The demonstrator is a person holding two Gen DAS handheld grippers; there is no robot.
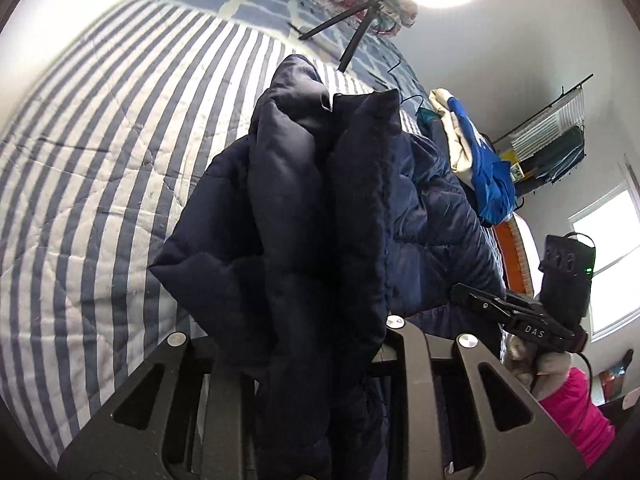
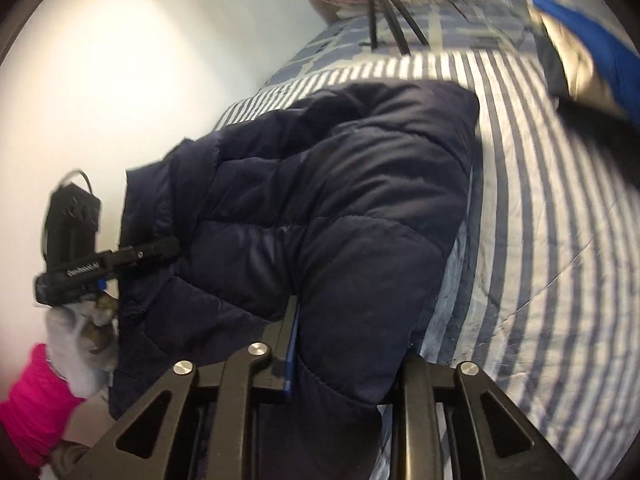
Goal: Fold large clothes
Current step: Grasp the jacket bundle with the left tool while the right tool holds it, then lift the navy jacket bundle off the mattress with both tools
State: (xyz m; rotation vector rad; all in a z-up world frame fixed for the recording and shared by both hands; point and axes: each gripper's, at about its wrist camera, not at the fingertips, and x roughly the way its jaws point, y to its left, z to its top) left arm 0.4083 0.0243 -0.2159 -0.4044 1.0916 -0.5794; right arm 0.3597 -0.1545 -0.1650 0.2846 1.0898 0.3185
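A large navy quilted puffer jacket (image 1: 304, 208) hangs bunched in my left gripper (image 1: 304, 344), which is shut on a thick fold of it above the striped bed. In the right wrist view the same jacket (image 2: 332, 208) fills the middle, and my right gripper (image 2: 344, 344) is shut on its lower edge. The fingertips of both are hidden by fabric. The right gripper also shows in the left wrist view (image 1: 516, 316) at the right, held by a hand in a pink sleeve. The left gripper shows in the right wrist view (image 2: 108, 264) at the left.
A blue-and-white striped quilt (image 1: 100, 152) covers the bed, also seen in the right wrist view (image 2: 540, 220). A black tripod (image 1: 352, 28) stands at the bed's far end. A cream and blue garment pile (image 1: 476, 148) lies at the right edge. A window (image 1: 612, 240) is far right.
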